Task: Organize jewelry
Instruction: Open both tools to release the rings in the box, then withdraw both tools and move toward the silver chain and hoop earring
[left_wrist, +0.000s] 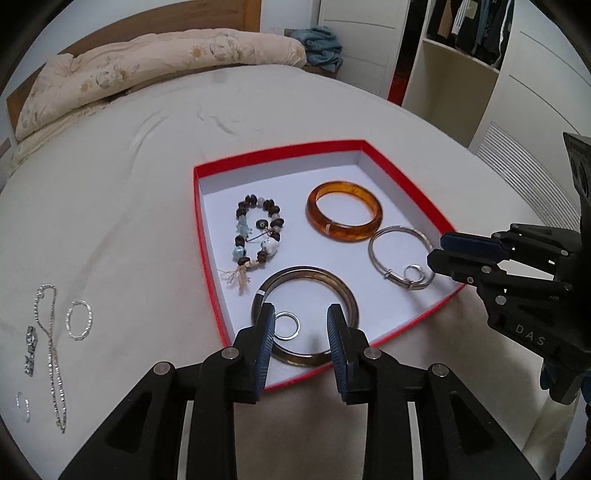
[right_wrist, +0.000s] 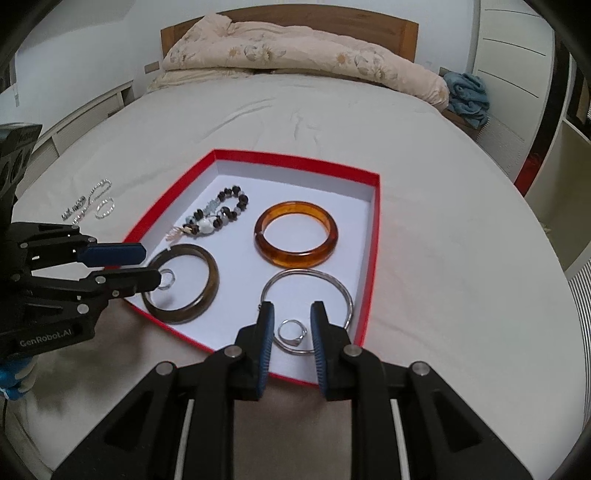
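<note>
A red box (left_wrist: 212, 295) (right_wrist: 373, 236) with a white floor lies on the bed. It holds a beaded bracelet (left_wrist: 255, 236) (right_wrist: 221, 216), an amber bangle (left_wrist: 343, 216) (right_wrist: 295, 240), a thin silver bangle (left_wrist: 399, 254) (right_wrist: 343, 295), a dark bangle (left_wrist: 347, 299) (right_wrist: 207, 291) and two small silver rings. My left gripper (left_wrist: 301, 323) (right_wrist: 149, 264) is open over the dark bangle, a ring (left_wrist: 286, 325) (right_wrist: 166, 278) lying between its fingers. My right gripper (right_wrist: 291, 325) (left_wrist: 436, 247) is open around the other ring (right_wrist: 291, 332) (left_wrist: 415, 275), which rests inside the silver bangle.
On the sheet left of the box lie a silver chain (left_wrist: 51, 354), a small chain bracelet (left_wrist: 79, 319), a link bracelet (left_wrist: 29, 350) and a ring (left_wrist: 23, 404). A quilt (right_wrist: 295, 51) lies at the headboard. A wardrobe (left_wrist: 480, 74) stands on the right.
</note>
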